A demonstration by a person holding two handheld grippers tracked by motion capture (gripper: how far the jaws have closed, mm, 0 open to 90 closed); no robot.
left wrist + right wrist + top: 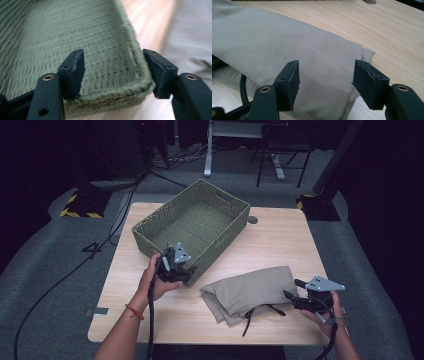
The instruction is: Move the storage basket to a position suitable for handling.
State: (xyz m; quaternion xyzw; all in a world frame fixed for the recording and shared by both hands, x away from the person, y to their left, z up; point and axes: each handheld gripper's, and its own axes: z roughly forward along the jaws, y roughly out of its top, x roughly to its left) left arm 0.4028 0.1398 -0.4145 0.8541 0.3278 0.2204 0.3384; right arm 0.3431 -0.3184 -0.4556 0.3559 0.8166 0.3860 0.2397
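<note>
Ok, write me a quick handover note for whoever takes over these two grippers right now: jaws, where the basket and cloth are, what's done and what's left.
Left gripper: jaws open, straddling the near corner of the green woven rectangular basket, not pressing it.
Right gripper: jaws open, aimed at the right end of the folded beige cloth bundle with black straps, not gripping.
Both things sit on the light wooden table, the cloth beside the basket's near right side.
Done: cloth looks folded.
Left: probably grasp the cloth and place it in the basket, which has nothing in it yet.
</note>
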